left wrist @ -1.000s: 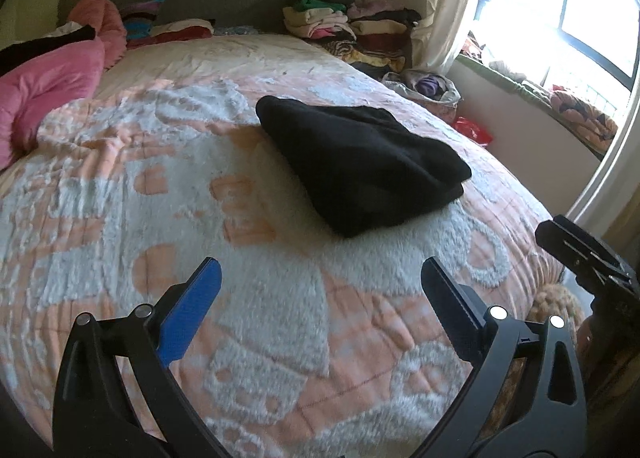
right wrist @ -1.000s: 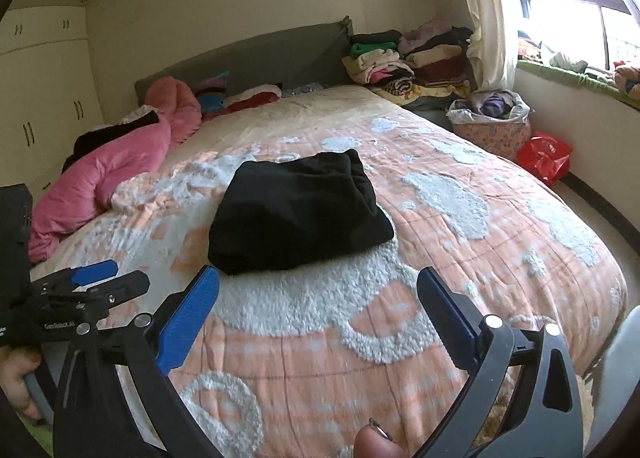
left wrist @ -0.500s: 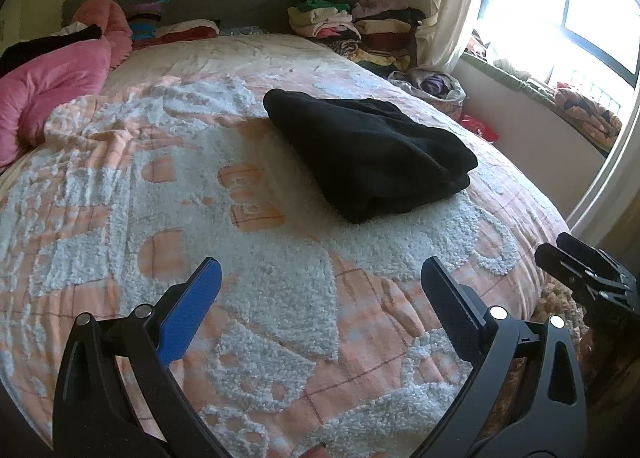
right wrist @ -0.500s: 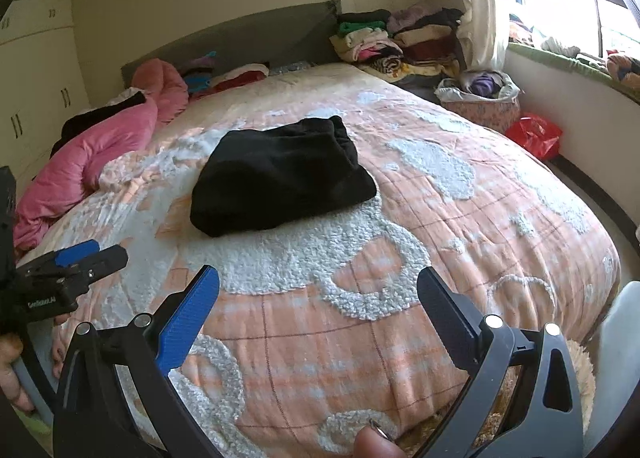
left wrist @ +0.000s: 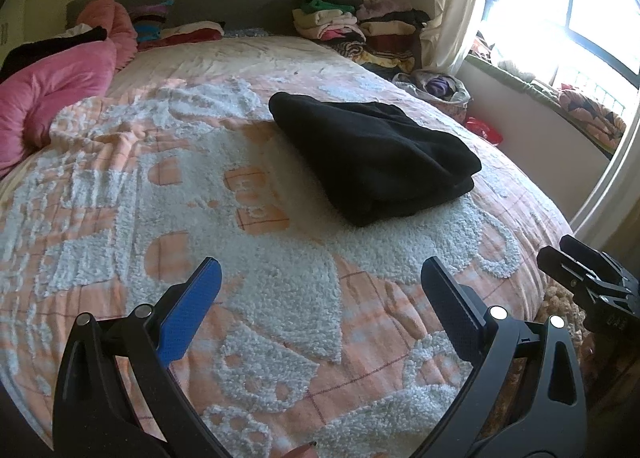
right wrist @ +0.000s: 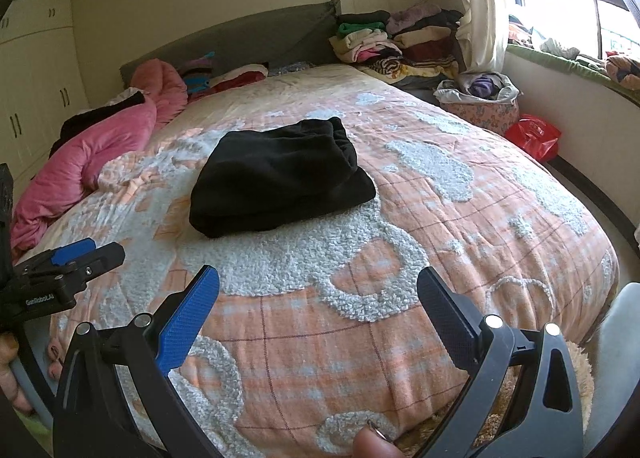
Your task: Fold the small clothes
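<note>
Tongs spread wide and empty on both sides: the left tongs [left wrist: 318, 290] and right tongs [right wrist: 318, 298] hover above the near edge of a bed covered by an orange-and-white tufted blanket [right wrist: 400, 218]. A folded black garment [right wrist: 276, 178] lies near the bed's middle, well apart from both. A pink quilt [right wrist: 92, 154] is bunched at the left edge; folded clothes [right wrist: 392, 38] are stacked beside the headboard.

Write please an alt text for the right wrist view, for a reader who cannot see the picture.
A folded black garment lies in the middle of a bed covered by an orange and white blanket. The open right gripper hovers empty at the near edge, with the left gripper at the left. Folded clothes are stacked by the headboard.
</note>
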Tool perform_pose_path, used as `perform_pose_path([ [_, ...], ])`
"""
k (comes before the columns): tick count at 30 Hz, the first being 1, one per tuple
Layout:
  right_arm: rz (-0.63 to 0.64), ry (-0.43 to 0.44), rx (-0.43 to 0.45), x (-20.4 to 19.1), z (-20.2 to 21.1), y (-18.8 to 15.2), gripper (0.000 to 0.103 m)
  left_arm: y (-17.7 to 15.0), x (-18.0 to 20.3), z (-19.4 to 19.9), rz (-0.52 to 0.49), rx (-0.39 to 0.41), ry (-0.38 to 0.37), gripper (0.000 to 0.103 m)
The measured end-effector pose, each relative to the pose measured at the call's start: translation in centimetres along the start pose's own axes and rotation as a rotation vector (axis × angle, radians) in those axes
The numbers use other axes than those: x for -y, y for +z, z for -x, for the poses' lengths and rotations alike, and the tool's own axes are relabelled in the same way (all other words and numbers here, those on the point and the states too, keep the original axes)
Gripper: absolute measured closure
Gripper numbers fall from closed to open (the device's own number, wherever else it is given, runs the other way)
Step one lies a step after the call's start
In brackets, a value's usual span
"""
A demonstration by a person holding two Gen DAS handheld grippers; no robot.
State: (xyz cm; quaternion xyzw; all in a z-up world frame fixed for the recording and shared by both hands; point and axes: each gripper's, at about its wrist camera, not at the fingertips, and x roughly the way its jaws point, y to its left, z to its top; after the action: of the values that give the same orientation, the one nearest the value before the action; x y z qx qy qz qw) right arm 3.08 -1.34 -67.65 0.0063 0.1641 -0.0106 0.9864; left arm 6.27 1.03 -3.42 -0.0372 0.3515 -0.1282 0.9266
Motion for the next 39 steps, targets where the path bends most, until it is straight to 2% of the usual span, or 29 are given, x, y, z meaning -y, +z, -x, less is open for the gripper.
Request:
perform_pose_path([
  [39,-0.006,-0.005,-0.022,0.19,-0.85,-0.01,0.004,0.08,0.3,-0.31,0.006,-0.03,0.04,0.009],
])
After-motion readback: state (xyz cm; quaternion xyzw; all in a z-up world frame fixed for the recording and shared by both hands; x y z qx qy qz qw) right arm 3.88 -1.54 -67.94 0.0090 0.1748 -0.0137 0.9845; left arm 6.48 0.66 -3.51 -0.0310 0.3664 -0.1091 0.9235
